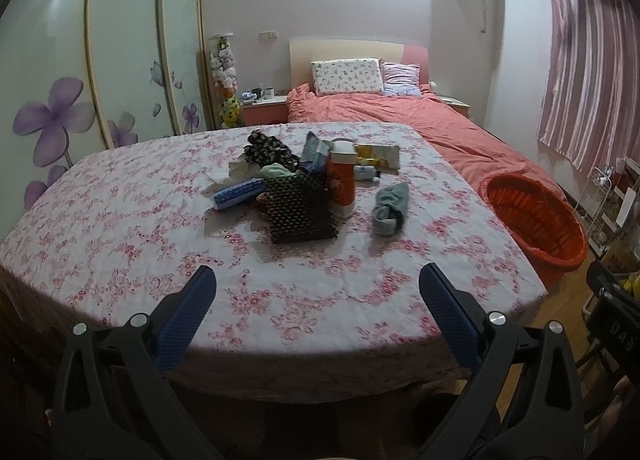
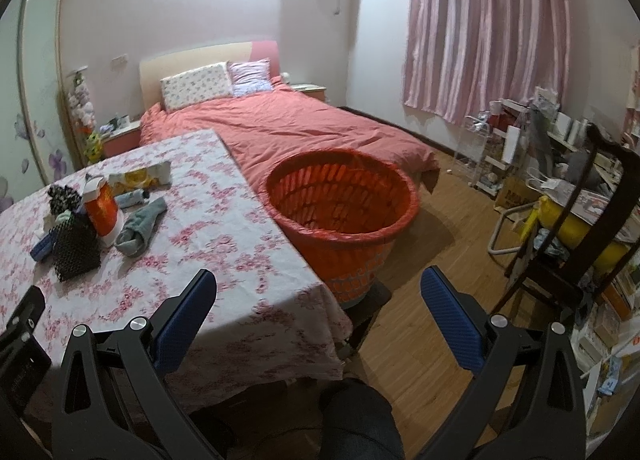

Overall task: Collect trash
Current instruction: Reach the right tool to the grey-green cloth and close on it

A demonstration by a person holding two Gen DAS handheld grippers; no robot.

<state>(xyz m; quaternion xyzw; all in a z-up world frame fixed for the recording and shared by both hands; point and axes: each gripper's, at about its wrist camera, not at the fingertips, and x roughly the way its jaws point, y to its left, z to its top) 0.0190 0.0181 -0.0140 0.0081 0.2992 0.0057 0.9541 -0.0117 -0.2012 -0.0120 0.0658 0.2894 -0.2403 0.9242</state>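
A bedroom, with a flowery table [image 1: 120, 227] near the bed. Nothing picked up yet: trash pile [image 1: 308, 179] still mid-table, orange basket [image 2: 340, 199] beside it looking empty. Left gripper [image 1: 316, 280] and right gripper [image 2: 318, 280] wide apart, holding nothing.

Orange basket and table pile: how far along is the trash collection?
Nothing looks done: no items show in the orange basket. Nothing in hand: left gripper and right gripper are open. Left: the crumpled tissue and wrappers on the table.
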